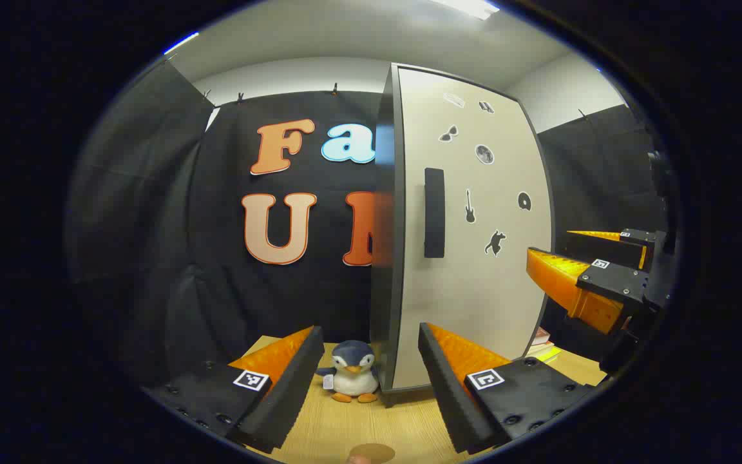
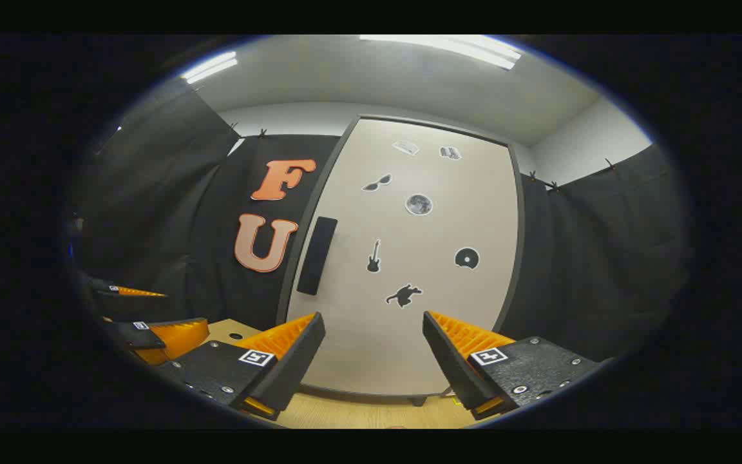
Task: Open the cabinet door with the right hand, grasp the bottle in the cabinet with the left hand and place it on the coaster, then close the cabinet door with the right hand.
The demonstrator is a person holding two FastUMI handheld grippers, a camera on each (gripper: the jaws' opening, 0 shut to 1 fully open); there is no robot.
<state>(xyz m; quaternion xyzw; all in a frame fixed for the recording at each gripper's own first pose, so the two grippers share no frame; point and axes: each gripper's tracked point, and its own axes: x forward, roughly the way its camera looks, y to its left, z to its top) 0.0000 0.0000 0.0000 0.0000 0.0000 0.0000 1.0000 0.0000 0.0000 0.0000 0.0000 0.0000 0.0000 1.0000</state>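
A tall cabinet stands on the wooden table with its white, sticker-covered door [image 1: 474,258] [image 2: 409,270] shut, so its inside is hidden. The black handle [image 1: 434,212] [image 2: 317,255] runs upright near the door's left edge. A round brown coaster [image 1: 373,453] lies on the table at the bottom edge, below my left gripper [image 1: 368,348], which is open and holds nothing. My right gripper [image 2: 374,325] is open in front of the door, apart from it and to the right of the handle. It appears in the left gripper view as well [image 1: 577,264].
A small penguin plush [image 1: 353,380] sits on the table [image 1: 345,425] by the cabinet's left front corner. A few books [image 1: 542,341] lie to the right of the cabinet. Black cloth walls close in the booth behind and on both sides.
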